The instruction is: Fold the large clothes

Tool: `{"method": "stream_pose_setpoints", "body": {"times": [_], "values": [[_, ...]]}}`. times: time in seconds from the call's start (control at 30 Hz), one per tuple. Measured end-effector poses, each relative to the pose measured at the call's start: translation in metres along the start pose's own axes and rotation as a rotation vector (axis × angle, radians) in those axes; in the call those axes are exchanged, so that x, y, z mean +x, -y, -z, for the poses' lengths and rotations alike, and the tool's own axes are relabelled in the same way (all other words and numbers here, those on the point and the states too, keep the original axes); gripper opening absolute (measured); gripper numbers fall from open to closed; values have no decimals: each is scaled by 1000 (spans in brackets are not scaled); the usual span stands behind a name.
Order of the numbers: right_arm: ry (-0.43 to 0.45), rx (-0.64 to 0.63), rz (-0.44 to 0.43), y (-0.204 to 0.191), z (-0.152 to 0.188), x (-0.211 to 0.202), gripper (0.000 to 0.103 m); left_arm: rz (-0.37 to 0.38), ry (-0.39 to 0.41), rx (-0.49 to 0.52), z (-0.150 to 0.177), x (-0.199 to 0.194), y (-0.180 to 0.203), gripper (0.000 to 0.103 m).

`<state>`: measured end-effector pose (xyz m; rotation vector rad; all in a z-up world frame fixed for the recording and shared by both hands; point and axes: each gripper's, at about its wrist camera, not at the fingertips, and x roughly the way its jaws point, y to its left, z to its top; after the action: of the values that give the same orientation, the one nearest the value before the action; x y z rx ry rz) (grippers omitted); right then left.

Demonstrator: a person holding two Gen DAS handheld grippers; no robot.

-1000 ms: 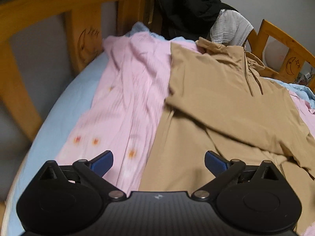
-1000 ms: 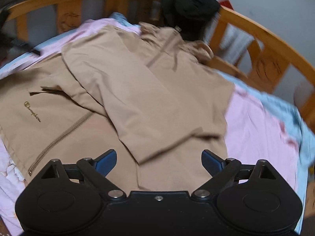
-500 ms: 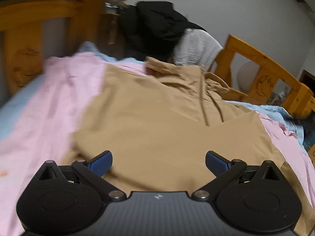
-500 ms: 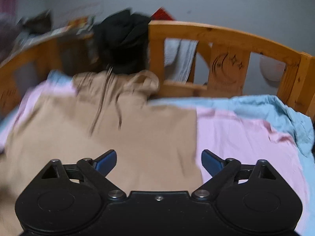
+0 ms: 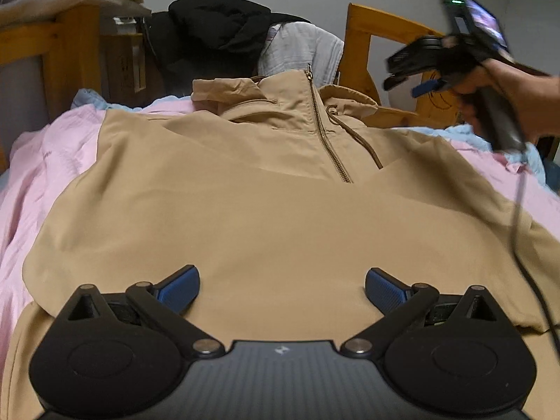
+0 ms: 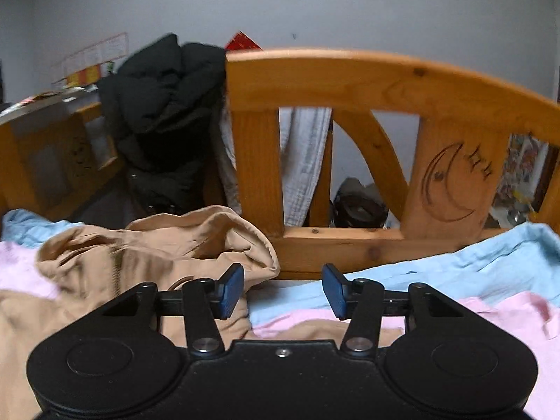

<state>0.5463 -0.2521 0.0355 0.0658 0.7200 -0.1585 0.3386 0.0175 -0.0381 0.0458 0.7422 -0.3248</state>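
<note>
The tan jacket (image 5: 266,210) lies spread on the bed, over a pink sheet (image 5: 45,175) with a blue sheet (image 6: 455,269) beyond it. Its sleeves are folded in across the body, its zipper (image 5: 323,129) runs down from the collar, and a drawstring (image 5: 364,143) lies just beside the zipper. The hood (image 6: 196,241) is bunched at the far end, against the wooden bed rail (image 6: 367,80).

The left gripper (image 5: 281,285) hovers over the jacket's near part, fingers wide apart with only flat cloth below them and nothing gripped.

The right gripper (image 6: 282,288), held in a hand (image 5: 490,80), is near the hood and the rail. Its fingers are closing and stand at a middling gap; the left pad is at the hood's edge, but nothing is pinched between them.

A black coat (image 5: 217,35) and a white cloth (image 5: 304,49) hang over the rail behind the jacket.
</note>
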Motion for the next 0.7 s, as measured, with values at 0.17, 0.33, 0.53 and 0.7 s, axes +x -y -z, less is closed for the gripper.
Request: {"method": "stream_pose_setpoints", "body": {"times": [0.17, 0.33, 0.53, 0.7], "values": [[-42, -23, 22, -11, -4, 41, 53, -45, -17, 53, 1, 4, 8, 102], [-108, -54, 50, -22, -8, 75, 52, -51, -19, 60, 1, 7, 9, 102], [-48, -47, 25, -19, -11, 64, 2, -60, -24, 74, 1, 8, 11, 102], [139, -266, -129, -33, -1, -25, 2, -14, -25, 16, -5, 3, 0, 102]]}}
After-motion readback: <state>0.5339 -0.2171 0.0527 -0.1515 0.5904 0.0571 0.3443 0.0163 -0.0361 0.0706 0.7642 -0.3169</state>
